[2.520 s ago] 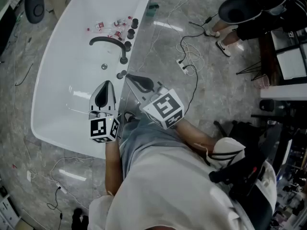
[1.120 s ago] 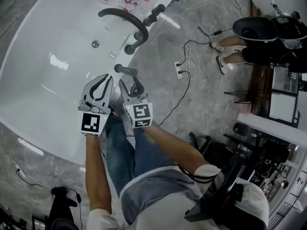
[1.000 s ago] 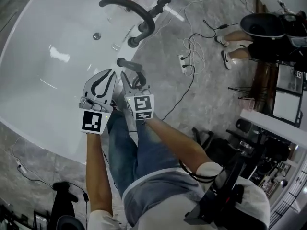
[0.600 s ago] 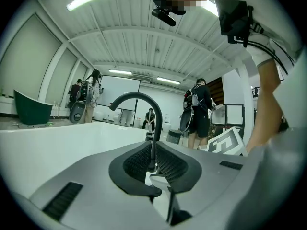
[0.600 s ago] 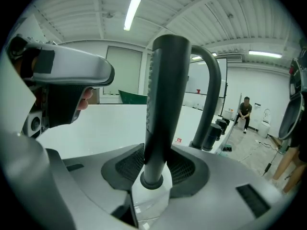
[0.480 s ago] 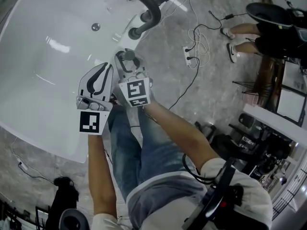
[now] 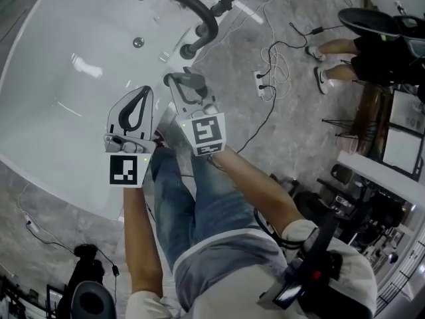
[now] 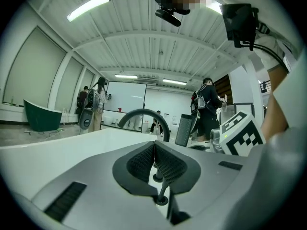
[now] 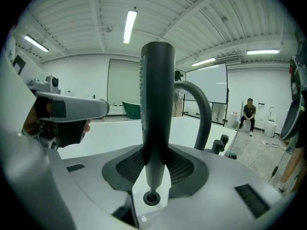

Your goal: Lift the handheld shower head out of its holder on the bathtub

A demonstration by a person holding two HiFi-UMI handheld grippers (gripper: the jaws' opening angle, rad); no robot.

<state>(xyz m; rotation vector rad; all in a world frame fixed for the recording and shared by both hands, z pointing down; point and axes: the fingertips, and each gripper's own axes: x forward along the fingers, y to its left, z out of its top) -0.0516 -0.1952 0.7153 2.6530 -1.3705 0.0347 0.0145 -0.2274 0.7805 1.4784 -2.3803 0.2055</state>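
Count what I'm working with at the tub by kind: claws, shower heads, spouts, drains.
Claws: 2, the left claw shut on nothing, the right claw shut on the shower head
Shower heads: 1
Arched spouts: 1
Tub drains: 1
Total: 5

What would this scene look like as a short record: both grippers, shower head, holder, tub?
left gripper: shut, empty, over the tub
right gripper: shut on shower head
shower head: upright, lower end just over the holder
holder: dark ring directly below the handle
tub: white
faucet: dark arch, farther along the rim
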